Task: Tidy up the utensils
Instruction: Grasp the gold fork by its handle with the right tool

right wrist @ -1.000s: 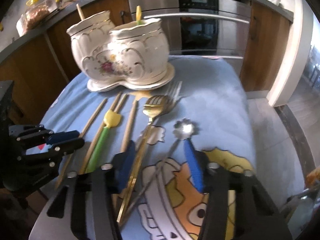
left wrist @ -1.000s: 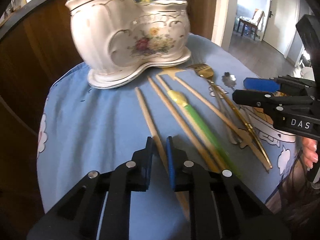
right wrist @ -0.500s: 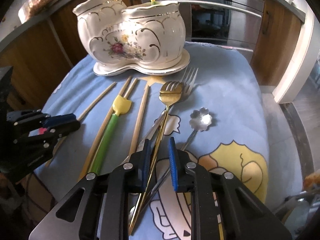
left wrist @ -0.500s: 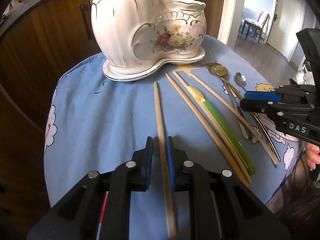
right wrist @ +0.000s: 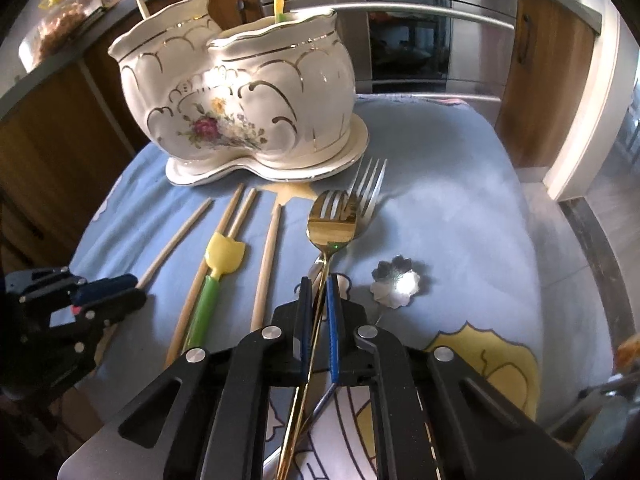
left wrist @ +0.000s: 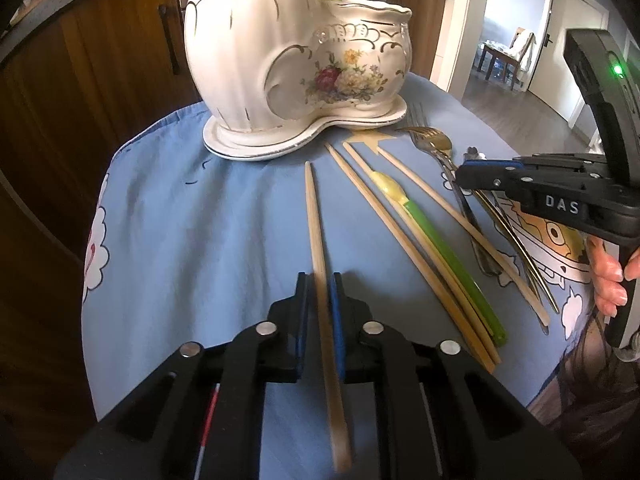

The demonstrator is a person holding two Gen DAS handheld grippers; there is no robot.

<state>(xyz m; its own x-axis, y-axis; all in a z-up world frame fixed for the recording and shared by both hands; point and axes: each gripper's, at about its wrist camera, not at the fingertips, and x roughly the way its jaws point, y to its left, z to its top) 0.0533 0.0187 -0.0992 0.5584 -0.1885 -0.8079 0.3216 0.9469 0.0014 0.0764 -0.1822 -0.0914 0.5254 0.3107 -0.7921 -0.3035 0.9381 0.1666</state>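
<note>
Left gripper (left wrist: 319,294) is pinched on the single chopstick (left wrist: 316,240), pads on both sides of the shaft, tip pointing toward the holder (left wrist: 296,60). Right gripper (right wrist: 319,300) is clamped on the gold fork (right wrist: 332,224) at its thin neck just behind the head; its jaws have just been closing, with that handle between them.

Rest of the lot lies on the blue cloth (left wrist: 200,220) in front of the holder: a pair of chopsticks (left wrist: 400,240) with the green-handled spatula (left wrist: 436,248) beside them, another chopstick (right wrist: 268,260), a silver fork (right wrist: 370,188) under the gold one, and a flower-headed spoon (right wrist: 396,284). One stick and one yellow-tipped piece already stand in the holder's two cups.

My read of the step: both picks are made, lift comes next. How I'd run it:
- raise both straight up first, so the gold fork clears the silver one instead of dragging it along
- chopstick is long and gripped near one end, so expect it to swing; tip it upright slowly
- drop it in the cup that already has a stick, fork in the other
- keep the two tools apart over the holder, one in at a time

Versus a second ago: the right jaws stood wide around the fork handle, now they are on it. The left was already nearly shut on the chopstick. Holder looks closer and larger in both views now
</note>
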